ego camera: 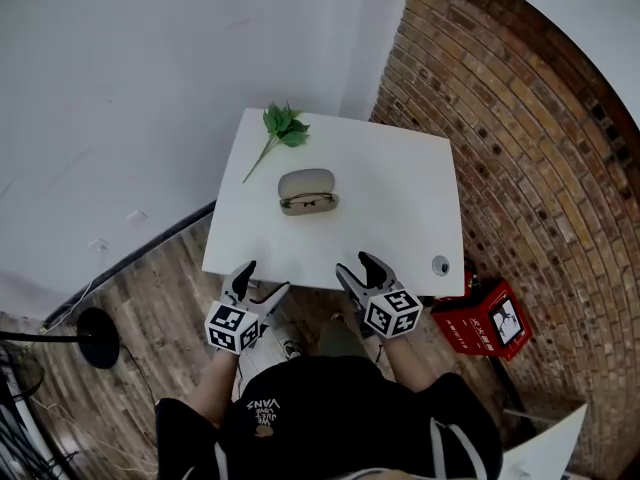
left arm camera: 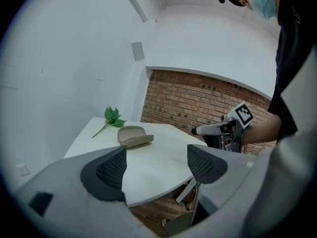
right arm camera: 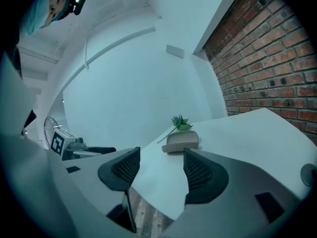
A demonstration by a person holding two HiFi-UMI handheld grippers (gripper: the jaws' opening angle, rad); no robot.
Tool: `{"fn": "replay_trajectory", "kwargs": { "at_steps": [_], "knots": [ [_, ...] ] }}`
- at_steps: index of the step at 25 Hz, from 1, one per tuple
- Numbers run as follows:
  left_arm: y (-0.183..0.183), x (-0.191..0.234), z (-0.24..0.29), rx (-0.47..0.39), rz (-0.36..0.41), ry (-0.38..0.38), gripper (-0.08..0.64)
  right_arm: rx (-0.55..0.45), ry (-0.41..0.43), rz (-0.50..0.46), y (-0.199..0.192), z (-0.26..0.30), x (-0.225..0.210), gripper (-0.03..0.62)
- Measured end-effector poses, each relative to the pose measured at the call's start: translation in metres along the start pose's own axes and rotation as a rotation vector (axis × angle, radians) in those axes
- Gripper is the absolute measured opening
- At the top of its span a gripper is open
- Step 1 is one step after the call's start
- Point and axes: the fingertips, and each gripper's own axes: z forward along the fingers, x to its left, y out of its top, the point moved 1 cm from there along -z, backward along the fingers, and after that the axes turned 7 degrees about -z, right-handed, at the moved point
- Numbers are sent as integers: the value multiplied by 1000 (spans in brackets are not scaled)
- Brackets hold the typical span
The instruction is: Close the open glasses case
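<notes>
We see the glasses case (ego camera: 308, 190) lying open near the middle of the white surface (ego camera: 400, 198), with glasses in its near half and a leafy sprig (ego camera: 280, 128) just beyond it. Our left gripper (ego camera: 263, 279) and right gripper (ego camera: 358, 266) hover at the near edge, well apart from the case. Both have their jaws spread, with nothing between them.

I face a white square surface (ego camera: 400, 188) set in a corner. A white wall (ego camera: 130, 78) runs left of it, a brick wall (ego camera: 520, 138) right, plank floor (ego camera: 150, 298) below, and a red box (ego camera: 478, 323) at its near right corner.
</notes>
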Motion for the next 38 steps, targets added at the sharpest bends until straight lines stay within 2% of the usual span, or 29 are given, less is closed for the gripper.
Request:
{"fn": "replay_trajectory", "kwargs": {
  "at_steps": [7, 15, 18, 21, 38],
  "knots": [
    [15, 26, 43, 23, 15, -22, 410, 34, 20, -5, 6, 36, -34, 259],
    [38, 58, 99, 41, 18, -15, 428, 86, 64, -57, 21, 86, -81, 262],
    [45, 67, 119, 46, 22, -35, 443, 109, 83, -72, 22, 100, -93, 265],
    [49, 73, 138, 65, 48, -66, 469, 132, 102, -80, 20, 113, -101, 267],
    [59, 116, 203, 186, 153, -198, 512, 231, 157, -28, -9, 154, -118, 268]
  ]
}}
